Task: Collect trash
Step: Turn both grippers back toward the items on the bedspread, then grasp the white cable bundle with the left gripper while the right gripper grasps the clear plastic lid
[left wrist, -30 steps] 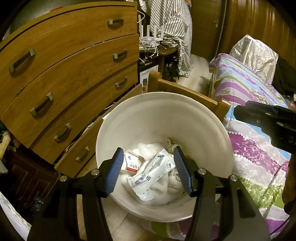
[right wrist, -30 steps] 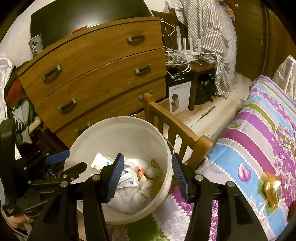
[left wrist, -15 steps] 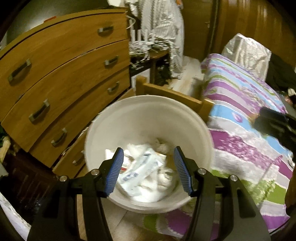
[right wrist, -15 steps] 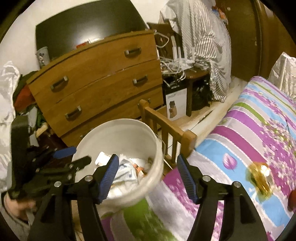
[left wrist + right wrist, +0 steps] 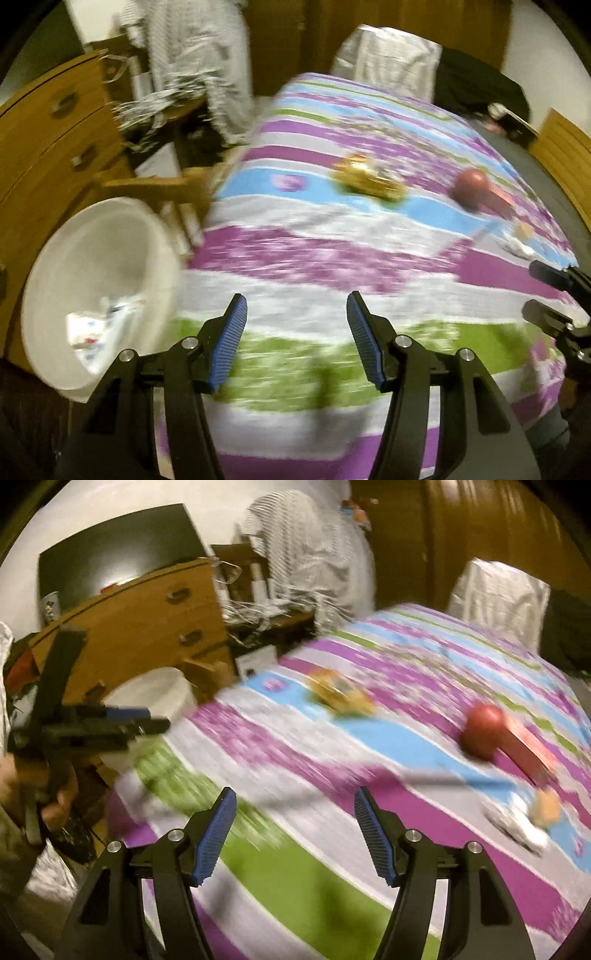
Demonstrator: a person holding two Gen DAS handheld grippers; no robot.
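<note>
A white bucket (image 5: 99, 258) with wrappers and tissue inside stands at the bed's foot, left in the left wrist view; its rim (image 5: 166, 686) shows in the right wrist view. On the striped bedspread (image 5: 332, 251) lie a gold crinkled wrapper (image 5: 369, 177), a red round thing (image 5: 471, 188) with a red box, and small white and tan scraps (image 5: 532, 816). My left gripper (image 5: 295, 343) is open and empty above the bedspread. My right gripper (image 5: 295, 834) is open and empty above the bedspread. Both views are blurred.
A wooden chest of drawers (image 5: 44, 140) stands at the left behind the bucket. A wooden bed post (image 5: 177, 188) is next to the bucket. A silver bag (image 5: 391, 66) and dark clothes lie at the bed's far end.
Both grippers have swung right, away from over the bucket and onto the bedspread. The bucket has slid to the left of both views. The gold wrapper and red thing have come into view.
</note>
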